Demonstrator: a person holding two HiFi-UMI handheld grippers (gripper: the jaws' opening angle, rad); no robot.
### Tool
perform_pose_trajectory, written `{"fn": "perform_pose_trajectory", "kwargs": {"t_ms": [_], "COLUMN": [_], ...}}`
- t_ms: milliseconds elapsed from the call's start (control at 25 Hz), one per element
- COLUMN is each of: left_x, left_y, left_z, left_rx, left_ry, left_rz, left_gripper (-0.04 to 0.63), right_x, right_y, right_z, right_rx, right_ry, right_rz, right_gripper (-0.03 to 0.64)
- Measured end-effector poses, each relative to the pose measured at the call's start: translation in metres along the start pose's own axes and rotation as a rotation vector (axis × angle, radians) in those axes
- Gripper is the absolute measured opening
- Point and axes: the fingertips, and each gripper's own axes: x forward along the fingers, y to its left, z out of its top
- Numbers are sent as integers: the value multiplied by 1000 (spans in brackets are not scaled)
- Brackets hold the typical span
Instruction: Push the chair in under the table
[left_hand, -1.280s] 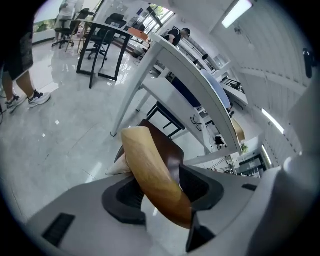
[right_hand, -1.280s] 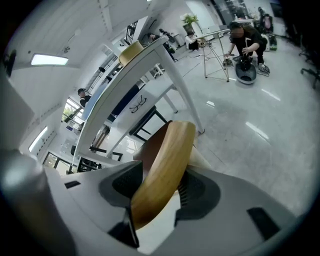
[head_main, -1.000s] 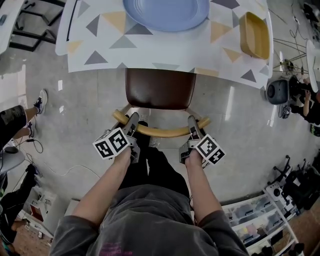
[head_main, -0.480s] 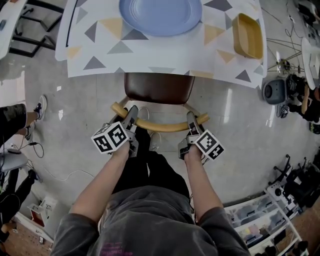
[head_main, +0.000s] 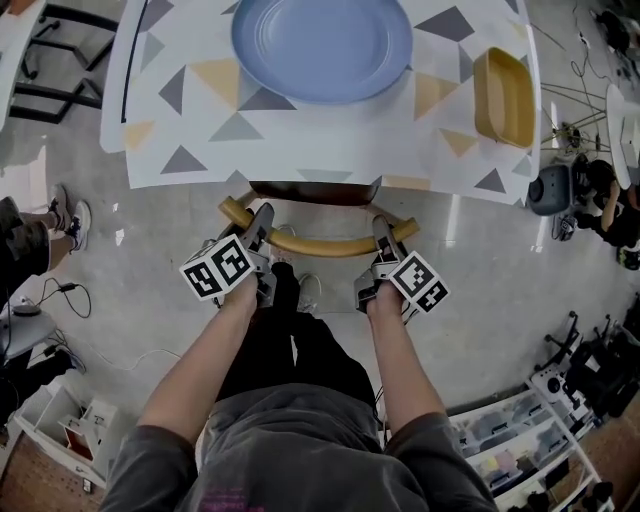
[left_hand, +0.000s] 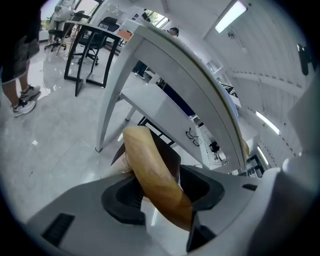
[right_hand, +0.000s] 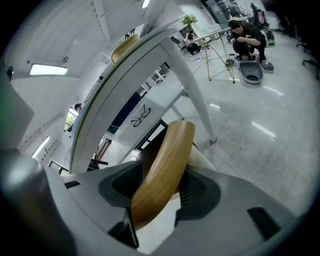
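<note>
Left tool (head_main: 262, 216) is clamped on the left end of the curved tan wooden back rail (head_main: 312, 246), right tool (head_main: 382, 226) on its right end. The rail fills the gap in both, with the jaws fairly wide. Chair with dark brown seat (head_main: 315, 192) sits centre frame. The seat is nearly all under the white worktop with triangle-print cover (head_main: 300, 150); only a thin strip shows at the near edge, and the rail is just outside it. Round blue plate (head_main: 320, 45) is upper centre on the worktop, yellow oblong dish (head_main: 505, 95) upper right.
</note>
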Motion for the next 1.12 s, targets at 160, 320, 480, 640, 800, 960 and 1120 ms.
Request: {"fn": "perform_pose_trajectory", "kwargs": {"t_ms": [160, 320, 480, 640, 800, 960, 1120], "left_x": [12, 16, 17, 17, 16, 14, 9], "left_y": [2, 0, 0, 2, 1, 1, 1], "left_z": [3, 7, 7, 8, 7, 7, 6], "left_rx": [-33, -57, -69, -76, -87, -80, -62], "left_ry": [6, 8, 24, 28, 33, 32, 26], "left_rz": [-16, -31, -36, -35, -33, -34, -31], "left_gripper": [215, 213, 213, 212, 213, 224, 242], "right_x": [12, 17, 18, 19, 18, 17, 14], "right_y": [2, 3, 3, 4, 5, 6, 6], "right_z": [6, 6, 6, 5, 5, 4, 4], "right_rx": [-3, 13, 20, 22, 20, 12, 7], "right_ry": [7, 20, 36, 49, 61, 66, 65], "right_rz": [7, 17, 19, 21, 27, 31, 24], "right_gripper": [210, 210, 210, 210, 210, 212, 215]}}
